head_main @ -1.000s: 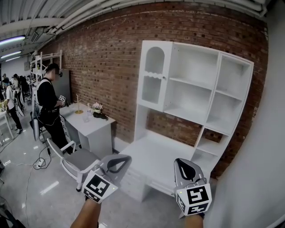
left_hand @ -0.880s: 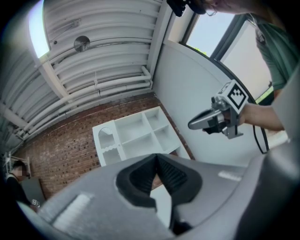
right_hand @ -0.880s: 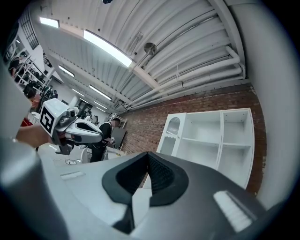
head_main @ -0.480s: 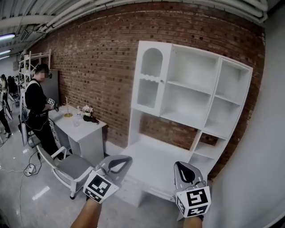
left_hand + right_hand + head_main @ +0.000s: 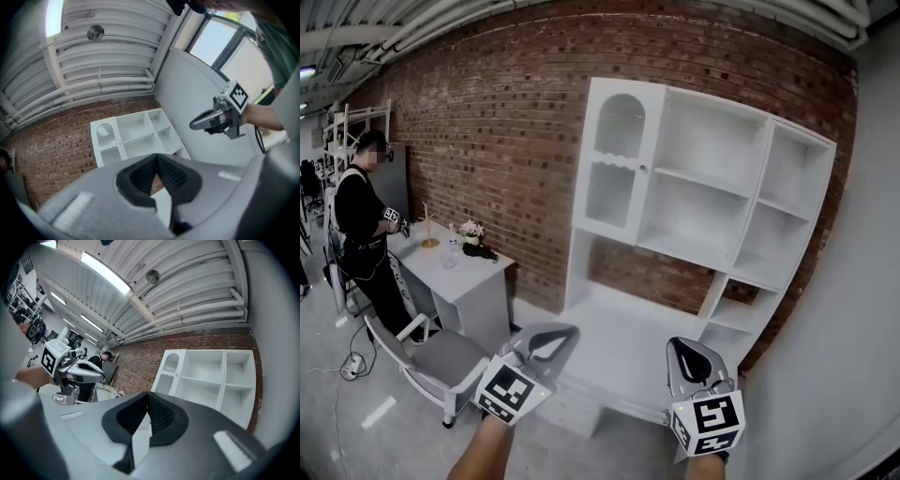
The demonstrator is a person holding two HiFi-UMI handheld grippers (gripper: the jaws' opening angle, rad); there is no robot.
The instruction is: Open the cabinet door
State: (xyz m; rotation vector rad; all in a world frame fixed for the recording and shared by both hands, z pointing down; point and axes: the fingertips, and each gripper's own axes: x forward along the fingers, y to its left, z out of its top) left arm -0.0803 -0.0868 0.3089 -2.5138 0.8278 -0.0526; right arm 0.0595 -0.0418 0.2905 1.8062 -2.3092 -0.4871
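Big brick wall [image 5: 487, 141] ahead, with a white shelf unit [image 5: 712, 216] standing against it, and the cabinet door [image 5: 614, 187] was the only closed bit: top left compartment, tall panel with an arched window, sitting flush. My guess was a light, stiff painted door that swings easily on hinges along its left edge. I couldn't tell if the window part was glazed, so I'd have kept off the middle. The place to grab looked like the tiny knob [image 5: 644, 169] halfway up the right edge. It seemed small and smooth enough to slip out of a sloppy pinch, so I'd want a square grip and a pull along the arc. Both tongs were low in front of me, well short of the unit and pointing roughly level at it, with my forearms coming in from the bottom of the head view. The left gripper [image 5: 553, 339] was clenched, pads meeting at the tips with nothing in them. Same for the right gripper [image 5: 686, 354], clenched on nothing.
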